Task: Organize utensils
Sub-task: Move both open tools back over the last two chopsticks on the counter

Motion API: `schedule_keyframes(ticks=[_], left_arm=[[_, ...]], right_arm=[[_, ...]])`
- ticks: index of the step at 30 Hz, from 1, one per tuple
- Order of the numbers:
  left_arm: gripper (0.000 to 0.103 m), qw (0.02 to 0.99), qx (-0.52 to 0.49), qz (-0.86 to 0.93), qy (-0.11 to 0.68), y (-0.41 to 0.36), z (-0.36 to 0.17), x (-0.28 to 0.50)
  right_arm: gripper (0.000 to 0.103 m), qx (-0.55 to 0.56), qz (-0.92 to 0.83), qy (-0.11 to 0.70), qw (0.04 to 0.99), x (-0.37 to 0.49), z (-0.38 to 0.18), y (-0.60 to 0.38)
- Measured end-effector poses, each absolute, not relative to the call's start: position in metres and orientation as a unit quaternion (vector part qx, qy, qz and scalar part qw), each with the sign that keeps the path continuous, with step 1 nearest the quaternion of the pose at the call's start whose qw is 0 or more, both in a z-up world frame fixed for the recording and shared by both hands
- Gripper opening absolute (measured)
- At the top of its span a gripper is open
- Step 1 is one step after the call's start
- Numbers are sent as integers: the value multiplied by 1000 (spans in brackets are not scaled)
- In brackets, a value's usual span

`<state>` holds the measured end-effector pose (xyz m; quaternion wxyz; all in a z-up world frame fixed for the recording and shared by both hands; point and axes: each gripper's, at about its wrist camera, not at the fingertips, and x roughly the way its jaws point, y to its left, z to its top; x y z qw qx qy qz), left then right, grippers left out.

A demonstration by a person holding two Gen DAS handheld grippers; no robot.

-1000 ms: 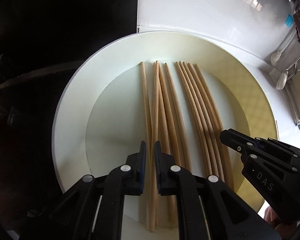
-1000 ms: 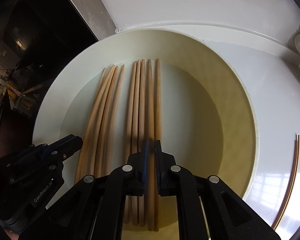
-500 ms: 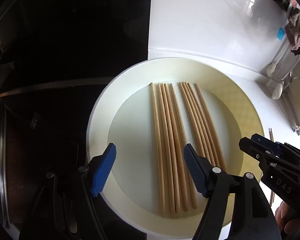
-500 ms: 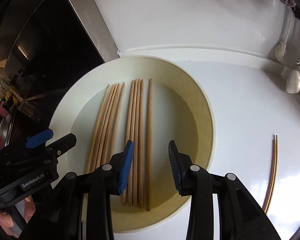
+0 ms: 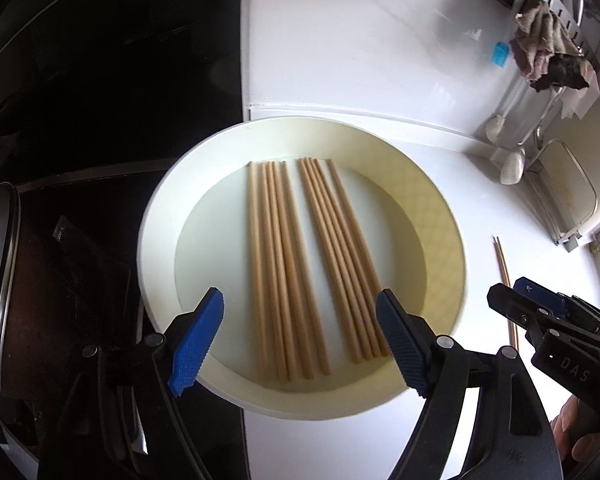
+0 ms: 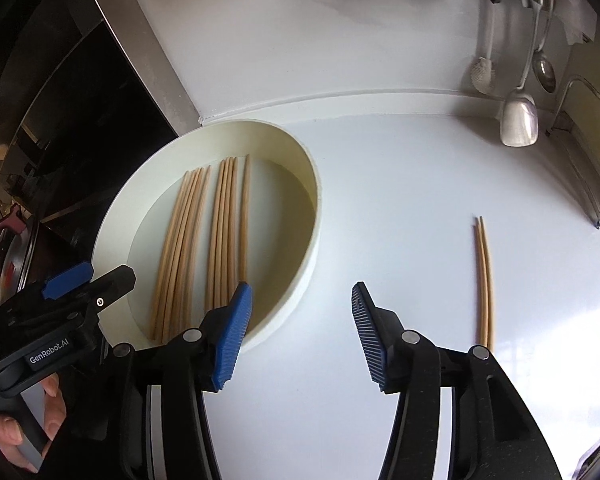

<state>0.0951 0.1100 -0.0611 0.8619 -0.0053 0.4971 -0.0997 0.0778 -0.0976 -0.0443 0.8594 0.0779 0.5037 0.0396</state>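
Now both tools, left (image 5: 300, 340) and right (image 6: 298, 332), just opening, empty; slim wooden chopsticks (image 5: 300, 260) in round cream dish (image 5: 156, 240).

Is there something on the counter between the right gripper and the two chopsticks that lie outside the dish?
Nothing visible. The right gripper, jaws just opened and empty, hangs over bare white counter. The loose chopsticks lie to its right with only counter between. The dish with the other chopsticks sits on its other side.
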Motion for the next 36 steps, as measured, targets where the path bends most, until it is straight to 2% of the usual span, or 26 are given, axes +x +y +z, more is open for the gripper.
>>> schedule_keyframes(ticks=[5,23,25,36], left_arm=[[79,864,-3,-107,492,88,-57,84],[86,870,0,-74,488,-48,-50,17],[91,869,5,-61,491,-54,-55,11],[92,865,24,-53,498,-59,-72,5]], right_arm=[[56,86,24,498,862,58,-42,-125],[60,80,16,502,861,6,-70,-280],[60,78,25,507,858,8,-80,-285],[60,77,24,507,858,23,-117,-285]])
